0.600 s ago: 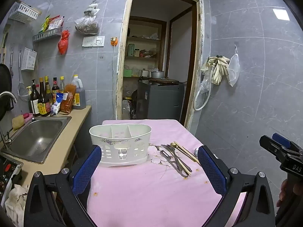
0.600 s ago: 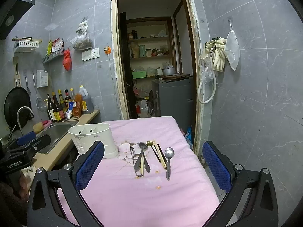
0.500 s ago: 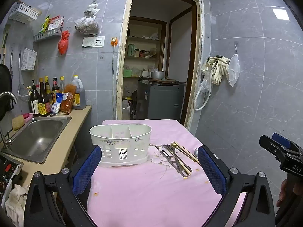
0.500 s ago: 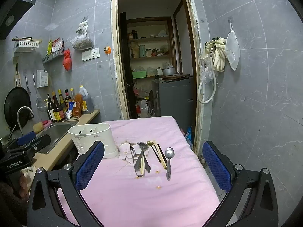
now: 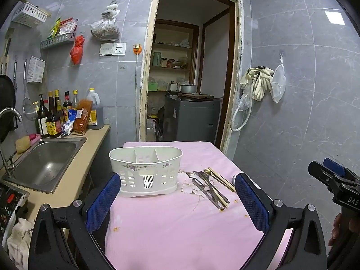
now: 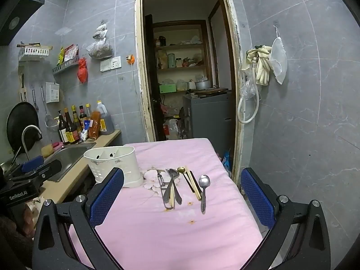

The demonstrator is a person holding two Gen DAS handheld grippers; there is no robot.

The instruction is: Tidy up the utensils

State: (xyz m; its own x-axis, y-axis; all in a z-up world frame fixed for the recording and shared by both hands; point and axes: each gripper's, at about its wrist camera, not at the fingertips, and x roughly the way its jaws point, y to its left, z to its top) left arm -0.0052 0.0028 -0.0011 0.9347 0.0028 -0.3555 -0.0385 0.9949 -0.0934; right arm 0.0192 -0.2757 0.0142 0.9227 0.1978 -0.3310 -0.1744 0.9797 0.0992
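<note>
So both my tools hang wide open and empty over the near end of the pink worktop (image 6: 180, 229). Ahead of my right tool (image 6: 182, 193) the utensils (image 6: 172, 186) lie loose, long axes running near to far, the steel spoon (image 6: 204, 190) rightmost. Left of them stands the white caddy (image 5: 145, 171), facing my left tool (image 5: 177, 199). My right hand looks nearer the cutlery.

Utensil caddy (image 5: 146, 171) is set on the table (image 5: 180, 229), left of the loose utensils (image 6: 171, 186); a lone spoon (image 6: 203, 191) is laid rightmost. Sink (image 5: 45, 162) is set into the counter (image 5: 74, 175) left of the table; doorway (image 6: 184, 78) behind.
</note>
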